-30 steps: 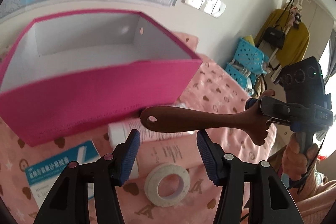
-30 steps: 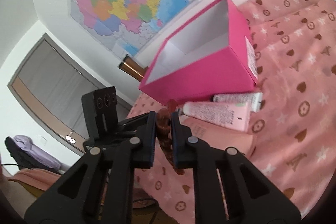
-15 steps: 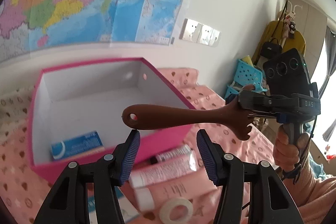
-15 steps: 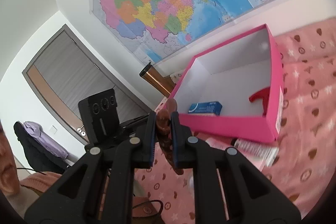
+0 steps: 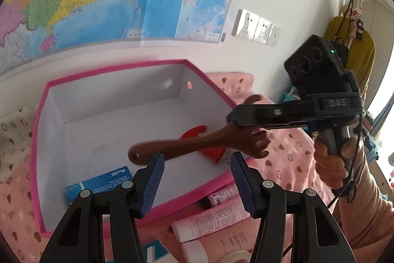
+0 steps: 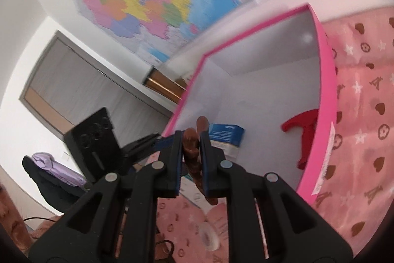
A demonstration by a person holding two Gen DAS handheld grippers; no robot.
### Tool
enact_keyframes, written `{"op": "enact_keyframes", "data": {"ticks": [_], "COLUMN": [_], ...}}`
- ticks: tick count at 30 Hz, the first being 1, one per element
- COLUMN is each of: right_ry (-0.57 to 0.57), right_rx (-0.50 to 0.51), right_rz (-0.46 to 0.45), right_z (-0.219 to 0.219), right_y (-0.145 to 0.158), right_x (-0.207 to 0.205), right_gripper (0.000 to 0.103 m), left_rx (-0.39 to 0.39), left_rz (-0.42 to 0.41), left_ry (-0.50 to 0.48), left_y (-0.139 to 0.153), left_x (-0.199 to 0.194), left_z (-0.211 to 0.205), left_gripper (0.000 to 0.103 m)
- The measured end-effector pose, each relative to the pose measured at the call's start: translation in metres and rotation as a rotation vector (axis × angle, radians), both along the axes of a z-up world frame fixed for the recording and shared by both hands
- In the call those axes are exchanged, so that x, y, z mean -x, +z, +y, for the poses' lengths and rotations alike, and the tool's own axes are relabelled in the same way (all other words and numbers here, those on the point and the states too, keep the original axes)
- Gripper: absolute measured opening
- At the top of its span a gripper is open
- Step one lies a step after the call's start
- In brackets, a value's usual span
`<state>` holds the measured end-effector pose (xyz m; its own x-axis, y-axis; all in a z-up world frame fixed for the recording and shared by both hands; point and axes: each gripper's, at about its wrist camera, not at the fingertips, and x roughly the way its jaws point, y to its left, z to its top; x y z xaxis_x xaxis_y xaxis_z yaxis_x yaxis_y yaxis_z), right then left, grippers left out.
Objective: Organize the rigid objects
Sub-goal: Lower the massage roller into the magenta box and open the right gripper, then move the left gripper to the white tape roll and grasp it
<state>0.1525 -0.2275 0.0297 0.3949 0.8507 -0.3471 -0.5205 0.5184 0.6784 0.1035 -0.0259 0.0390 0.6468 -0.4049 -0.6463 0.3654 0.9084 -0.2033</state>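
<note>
Brown wooden comb (image 5: 197, 144), long handle with a hole at its end, short teeth at the head, pinched at the head by the right gripper (image 6: 191, 147) and held over the pink box (image 5: 118, 65). Box holds a red piece (image 5: 211, 149) and a blue carton (image 5: 98, 183). Left gripper (image 5: 195, 179) has its jaws spread with nothing between them.

my right black two-finger gripper (image 6: 190, 154) is clamped tight on what it holds, gripped by my hand (image 5: 332, 159), while my left black blue-padded gripper (image 5: 195, 179) hangs parted and empty.
</note>
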Motion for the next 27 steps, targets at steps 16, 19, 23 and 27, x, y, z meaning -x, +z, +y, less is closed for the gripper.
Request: {"op": "enact_keyframes", "data": {"ticks": [16,19,23,27], "right_ry": [-0.260,-0.254,-0.229,-0.208], "right_rx": [0.285,0.304,0.308,0.343], "right_rz": [-0.161,-0.198,-0.242,-0.258], "right_z": [-0.002,0.002,0.009,0.020], "right_y": [0.014,0.013,0.008,-0.003], "right_x": [0.031,0.054,0.085,0.108], "right_gripper": [0.050,0.050,0.050,0.050], "left_rx": [0.009,-0.001,-0.015,-0.015], "left_rz": [-0.036,-0.066,-0.087,-0.076], "left_ry": [0.048,0.045,0.039,0.039], "left_y": [0.002,0.006,0.007,0.000], "left_x": [0.017,0.033,0.052,0.071], "left_z": [0.008,0.006,0.005,0.004], "left_gripper": [0.057,0.057,0.057,0.057]}}
